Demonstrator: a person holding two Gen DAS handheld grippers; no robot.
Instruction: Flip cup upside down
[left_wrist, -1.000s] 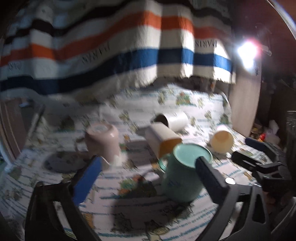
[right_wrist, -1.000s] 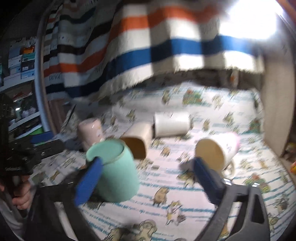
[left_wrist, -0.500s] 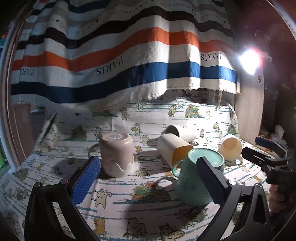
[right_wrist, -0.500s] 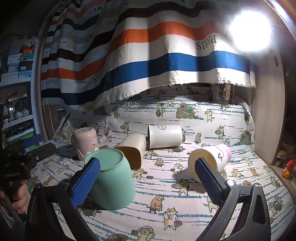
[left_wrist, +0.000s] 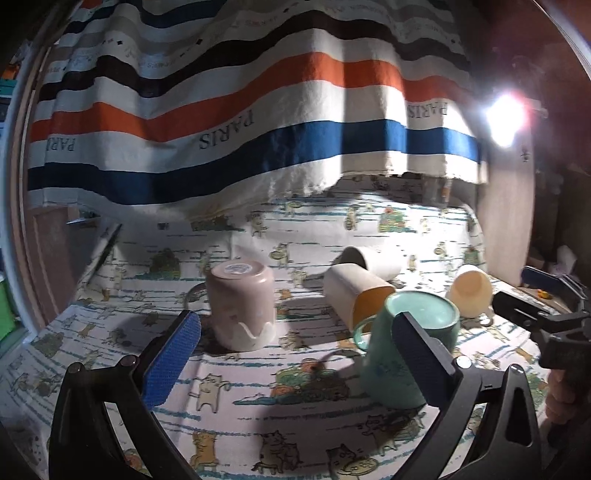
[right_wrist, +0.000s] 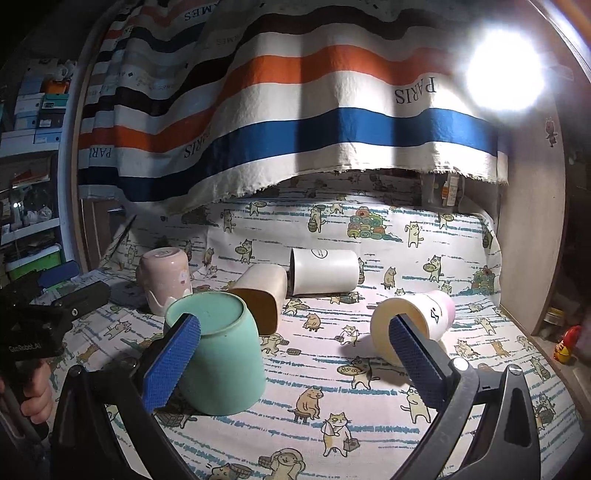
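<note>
Jaws on both my grippers are hanging wide open, holding nothing. I am picking a cup: the cream cup (right_wrist: 410, 325) is lying sideways by my right jaws (right_wrist: 295, 363), needing a grab.

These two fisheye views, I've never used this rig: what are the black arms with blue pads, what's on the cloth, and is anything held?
Each view comes from a camera on a hand-held two-finger gripper, looking along its fingers. The left gripper and right gripper are both open and hold nothing. On the cat-print cloth the mint green mug and the pink ceramic cup stand upside down. The beige cup, the white cylindrical cup and the cream-and-pink cup lie on their sides.
</note>
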